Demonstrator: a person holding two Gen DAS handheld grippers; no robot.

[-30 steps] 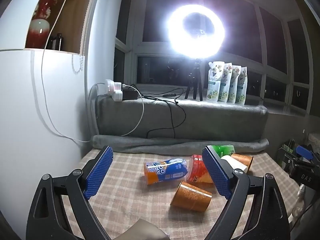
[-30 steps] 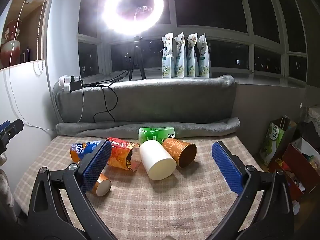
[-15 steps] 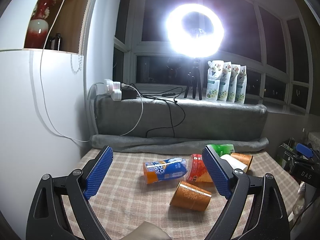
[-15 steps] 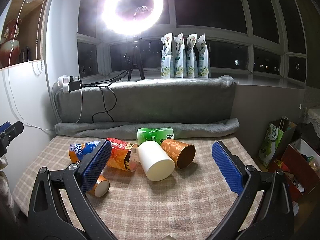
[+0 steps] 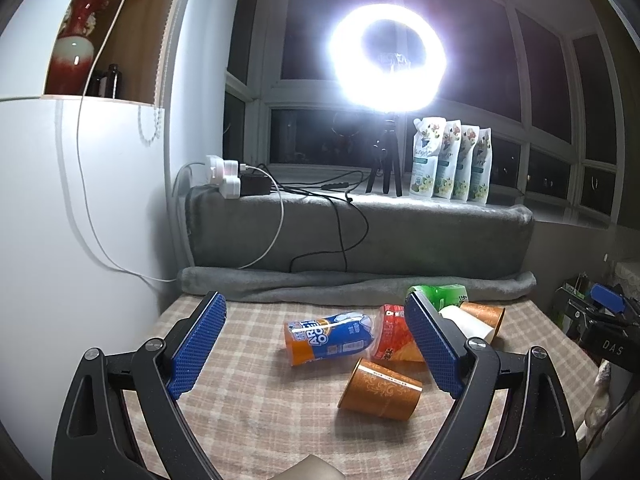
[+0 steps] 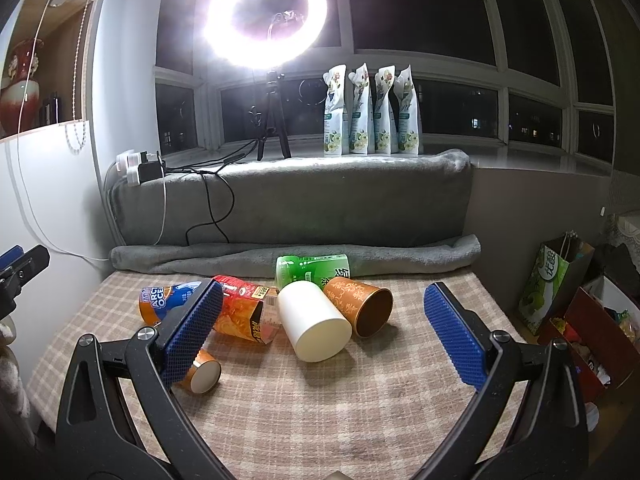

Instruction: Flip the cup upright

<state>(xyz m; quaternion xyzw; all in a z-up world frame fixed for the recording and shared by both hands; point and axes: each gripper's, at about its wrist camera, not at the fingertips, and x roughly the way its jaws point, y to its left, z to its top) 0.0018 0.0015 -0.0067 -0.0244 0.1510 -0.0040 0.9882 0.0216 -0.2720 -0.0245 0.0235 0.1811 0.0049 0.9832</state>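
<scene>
Haven't started tbh: both my left tool (image 5: 316, 344) and right tool (image 6: 322, 334) spread wide w/ nothing gripped, every cup (image 6: 314, 326) lying sideways on bench (image 6: 320, 420).

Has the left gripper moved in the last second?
Yes, slightly. In the left wrist view the ring light and pouches have drifted left and a little up, so the open left gripper has swung slightly right and down.

Lying on the checked tablecloth (image 6: 320, 420): 2 orange patterned paper cups (image 6: 358, 306) (image 5: 380, 390), 1 white cup (image 6: 314, 326), 1 blue-orange bottle (image 5: 330, 338), 1 green bottle (image 6: 314, 270), 1 red-orange snack carton (image 6: 244, 314). On the sill: 4 refill pouches (image 6: 370, 112) (standing in a row), 1 ring light (image 6: 266, 12).
</scene>
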